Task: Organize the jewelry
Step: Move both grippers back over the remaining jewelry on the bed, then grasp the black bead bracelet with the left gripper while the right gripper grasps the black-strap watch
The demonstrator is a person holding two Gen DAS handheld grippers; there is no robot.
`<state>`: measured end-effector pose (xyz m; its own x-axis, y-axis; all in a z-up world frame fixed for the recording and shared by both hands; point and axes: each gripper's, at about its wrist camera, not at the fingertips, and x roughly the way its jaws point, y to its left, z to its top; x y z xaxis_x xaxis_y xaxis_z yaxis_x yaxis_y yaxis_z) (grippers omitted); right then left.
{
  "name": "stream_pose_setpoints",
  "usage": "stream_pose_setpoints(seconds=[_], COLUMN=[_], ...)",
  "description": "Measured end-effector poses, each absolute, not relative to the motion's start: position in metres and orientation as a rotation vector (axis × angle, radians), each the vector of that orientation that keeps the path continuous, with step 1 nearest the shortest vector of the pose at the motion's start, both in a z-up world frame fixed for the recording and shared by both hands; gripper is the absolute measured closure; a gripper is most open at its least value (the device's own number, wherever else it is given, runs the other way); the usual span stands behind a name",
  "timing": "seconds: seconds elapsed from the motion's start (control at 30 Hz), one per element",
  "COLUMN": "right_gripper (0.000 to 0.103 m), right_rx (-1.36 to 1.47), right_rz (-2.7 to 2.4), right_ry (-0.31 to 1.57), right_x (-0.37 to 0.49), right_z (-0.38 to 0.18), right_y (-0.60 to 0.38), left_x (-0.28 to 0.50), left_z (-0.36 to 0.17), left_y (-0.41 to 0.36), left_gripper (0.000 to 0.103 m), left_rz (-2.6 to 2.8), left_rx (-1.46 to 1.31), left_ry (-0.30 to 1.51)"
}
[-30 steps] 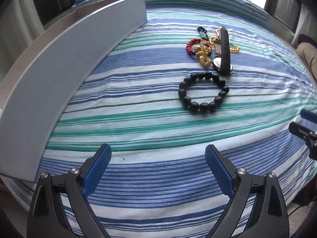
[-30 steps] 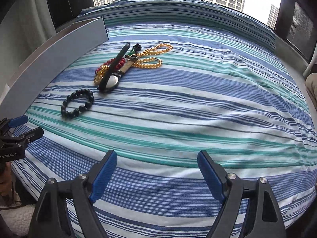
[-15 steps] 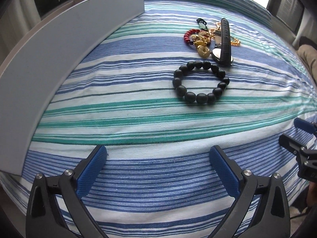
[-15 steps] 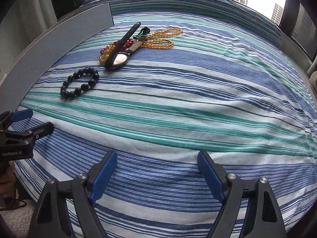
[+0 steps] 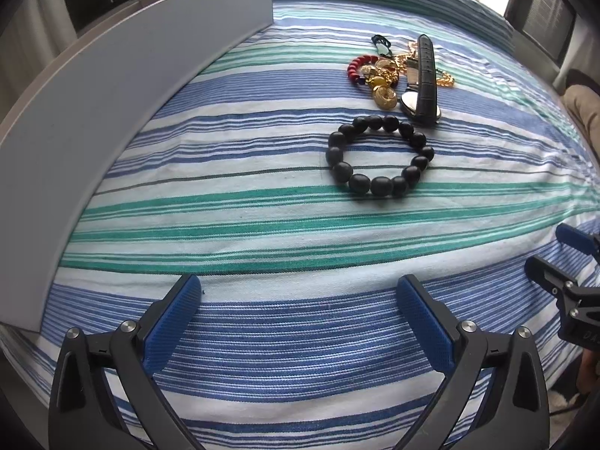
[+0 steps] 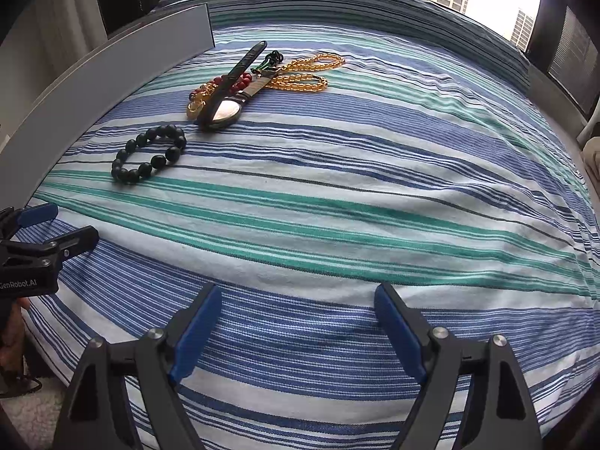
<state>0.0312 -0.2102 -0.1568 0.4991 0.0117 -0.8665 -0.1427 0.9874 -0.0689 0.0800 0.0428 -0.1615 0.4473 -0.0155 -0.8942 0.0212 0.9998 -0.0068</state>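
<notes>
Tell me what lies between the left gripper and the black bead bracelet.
Only bare striped bedsheet. The left wrist view shows nothing between the open left gripper and the black bead bracelet.

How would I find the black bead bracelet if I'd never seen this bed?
Look on the striped blue, green and white bedspread, near the tangled jewelry pile. The round bracelet of large black beads lies alone just in front, the only all-black ring of beads.
</notes>
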Motion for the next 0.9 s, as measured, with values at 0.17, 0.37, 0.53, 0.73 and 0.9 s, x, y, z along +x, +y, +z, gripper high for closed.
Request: stream_pose_setpoints(seconds=[0.17,0.37,0.53,0.73,0.9], right_gripper=[0.016,0.013,0.012,0.012,0.012], right_rx=[-0.14,-0.14,-0.14,-0.141,-0.148], right_rz=[0.094,0.103,0.101,0.104,0.107], right_ry=[1.045,1.049,1.054,1.065,1.072], right_x=[0.032,0.033,0.033,0.032,0.031], right_z=[-0.157,-0.157,-0.157,-0.157,-0.157], right_y=[-0.21,-0.21,-0.209,-0.208,-0.207], left_x=[0.087,0.118,0.163,0.177,0.166], left_z=[-0.158,-0.128,-0.133,-0.155,-0.153], left_y=[0.042,0.032,0.01,-0.007,-0.003], left_gripper=[0.001,0.001,0.001,0.011,0.041], left_rz=[-0.066,-0.226,-0.32,-0.314,-0.332], left_rx=[0.015,0.057,0.158,0.232,0.197], left_ry=[1.141,1.11,1.12,1.145,1.097])
